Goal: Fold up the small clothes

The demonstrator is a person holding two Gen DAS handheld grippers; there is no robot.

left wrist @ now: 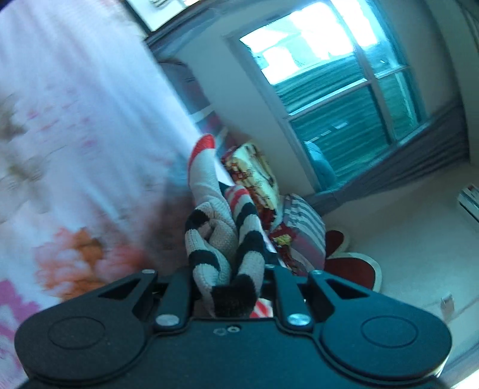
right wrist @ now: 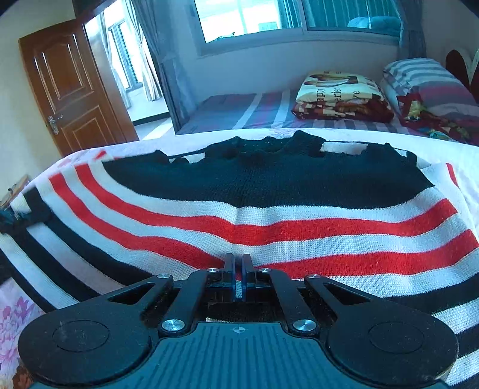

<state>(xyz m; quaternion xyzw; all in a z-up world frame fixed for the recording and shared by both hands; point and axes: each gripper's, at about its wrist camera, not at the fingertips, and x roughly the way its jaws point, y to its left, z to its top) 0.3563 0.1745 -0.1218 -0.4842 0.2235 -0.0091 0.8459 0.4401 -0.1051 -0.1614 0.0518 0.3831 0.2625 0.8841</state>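
Striped knit sweater (right wrist: 269, 215) spread flat on floral bedspread (right wrist: 18, 311), black top part toward window (right wrist: 248, 18), right gripper (right wrist: 238, 269) jaws shut tight at its red-and-white stripes, left gripper (left wrist: 230, 287) clamped on bunched sleeve (left wrist: 215, 239), lifted off bedspread.

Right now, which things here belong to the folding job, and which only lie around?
For the job:
- striped knit sweater
- its bunched part, clamped in the left gripper
- right gripper, shut at the sweater's near edge

Lying about:
- folded blanket
- striped pillow
- wooden door
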